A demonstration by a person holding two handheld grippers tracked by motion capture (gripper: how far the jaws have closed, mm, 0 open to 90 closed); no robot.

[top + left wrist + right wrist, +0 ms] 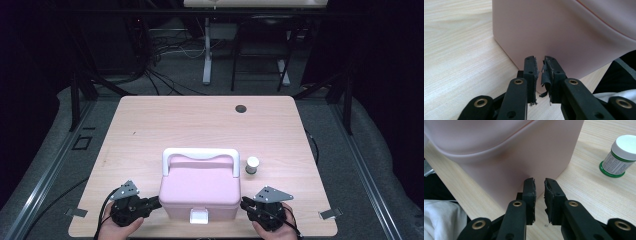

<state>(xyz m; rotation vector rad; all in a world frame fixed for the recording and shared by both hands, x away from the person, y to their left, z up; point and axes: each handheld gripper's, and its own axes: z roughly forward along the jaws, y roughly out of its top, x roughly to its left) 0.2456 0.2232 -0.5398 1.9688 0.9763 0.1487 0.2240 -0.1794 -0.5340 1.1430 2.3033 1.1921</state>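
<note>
Between both grippers' slightly parted, empty jaws sits a latched pink box [200,192], bottle [252,165] beyond; nothing started.

Both hands come in from the near edge, each wrapped around a gripper. The left gripper [156,202] points inward to the right, the right gripper [243,202] inward to the left, facing each other. Each gripper's jaws stand slightly parted, a narrow gap between the worn pads, nothing clamped between them.
</note>
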